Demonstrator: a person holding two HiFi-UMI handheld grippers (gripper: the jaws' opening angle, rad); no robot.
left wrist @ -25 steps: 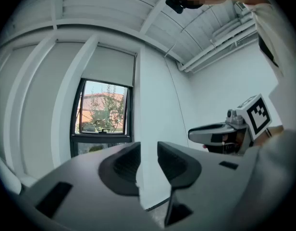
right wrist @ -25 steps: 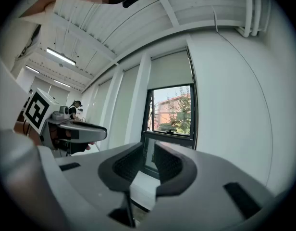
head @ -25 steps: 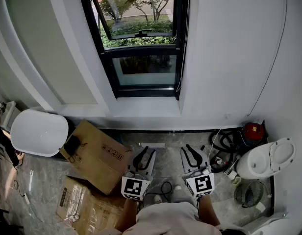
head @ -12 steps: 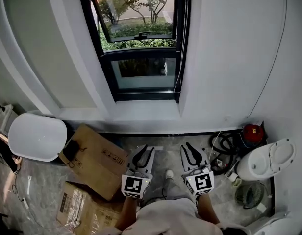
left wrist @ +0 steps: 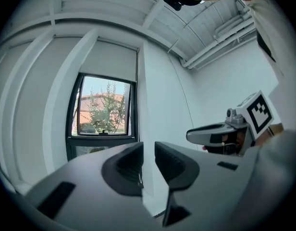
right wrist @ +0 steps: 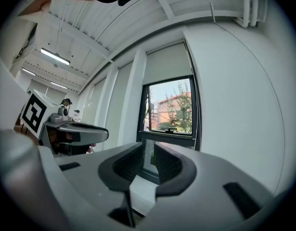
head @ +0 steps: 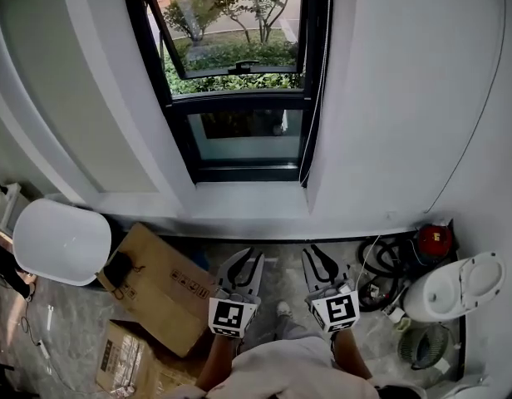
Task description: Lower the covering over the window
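The window (head: 235, 73) has a black frame, and its upper sash is tilted open onto trees. A pale roller blind (left wrist: 109, 64) covers only the top part of the window (left wrist: 102, 112); the right gripper view shows the same blind (right wrist: 167, 64). A thin pull cord (head: 316, 90) hangs along the frame's right side. Both grippers are held level and low in the head view, well short of the wall. My left gripper (head: 243, 266) is open, and its jaws have just been closing with nothing between them. My right gripper (head: 319, 262) is open and empty beside it.
Cardboard boxes (head: 160, 277) lie on the floor to the left, beside a white round seat (head: 61, 241). To the right are coiled cables (head: 376, 263), a red object (head: 435, 241) and a white appliance (head: 455, 285). A white sill (head: 248, 198) runs under the window.
Both grippers and the person have moved forward toward the window, which now fills more of the head view. The left jaws stand narrower than before.
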